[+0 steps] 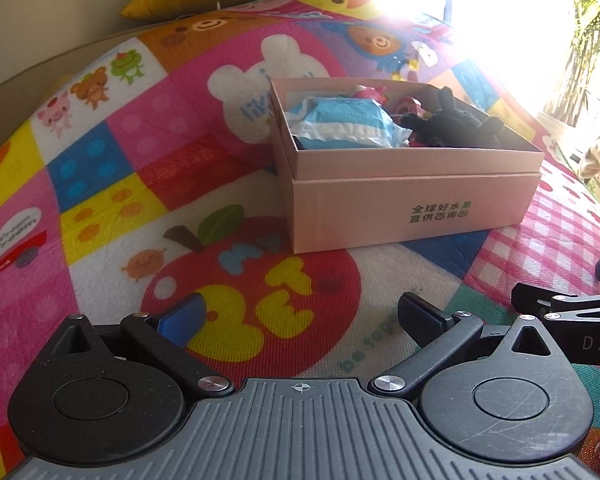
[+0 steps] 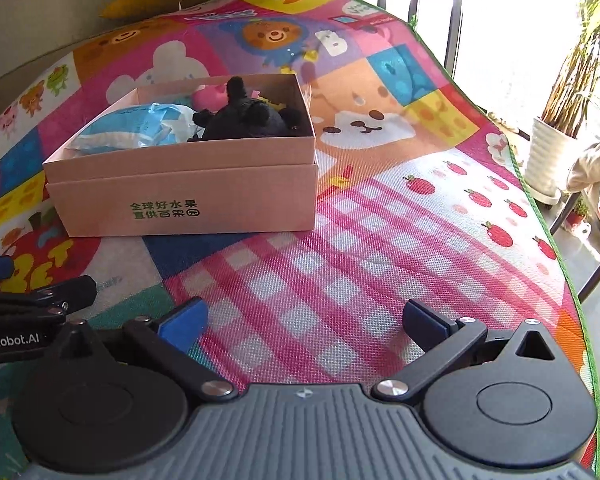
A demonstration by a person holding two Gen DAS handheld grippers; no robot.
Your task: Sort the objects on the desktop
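Left wrist view, pink box (image 1: 412,208) long axis left-right, both jaws spread.

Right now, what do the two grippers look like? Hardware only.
Both match: the left gripper and right gripper have black linkage arms with silver pivot screws, round black hubs, a ribbed grey centre plate with a crosshair mark, and blue pads on the fingers. White lettering runs along the side of each body.
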